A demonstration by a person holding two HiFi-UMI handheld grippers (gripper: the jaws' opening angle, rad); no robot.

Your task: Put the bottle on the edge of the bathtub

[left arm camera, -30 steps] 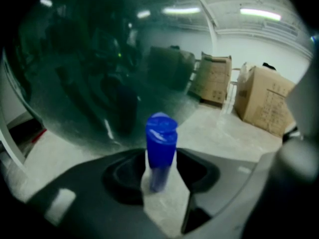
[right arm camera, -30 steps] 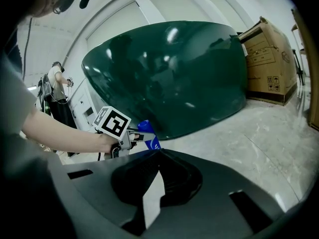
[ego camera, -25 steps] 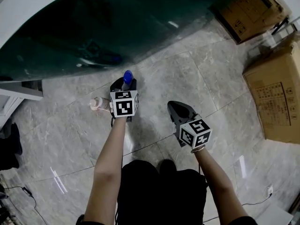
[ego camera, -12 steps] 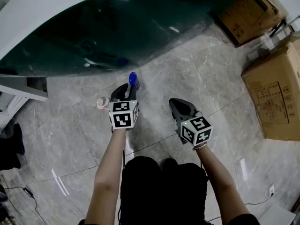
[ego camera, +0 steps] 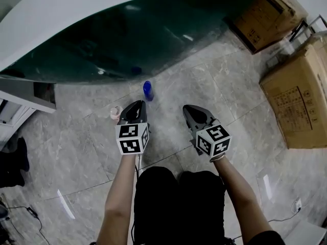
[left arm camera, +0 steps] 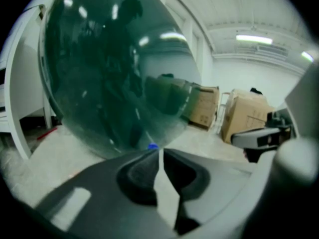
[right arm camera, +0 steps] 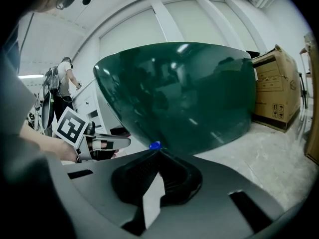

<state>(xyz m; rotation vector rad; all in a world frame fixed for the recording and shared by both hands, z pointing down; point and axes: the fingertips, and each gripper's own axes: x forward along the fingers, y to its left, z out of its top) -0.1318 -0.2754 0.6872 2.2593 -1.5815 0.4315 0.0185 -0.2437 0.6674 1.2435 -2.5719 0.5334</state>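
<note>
Blue bottle (ego camera: 148, 91) stands upright on the grey marble floor (ego camera: 76, 152), close to the dark green wall of the bathtub (ego camera: 127, 45) and not up on its white rim (ego camera: 102, 6). My left gripper (ego camera: 135, 106) hangs just short of the bottle, apart from it. Its jaws have just been closing and now meet at the tips with nothing between them. Beside it, my right gripper (ego camera: 192, 111) is also pinched together and empty. Small pinkish bottle (ego camera: 115, 112) on the floor just beside the left gripper. Cardboard boxes (ego camera: 296, 106) to the right.
</note>
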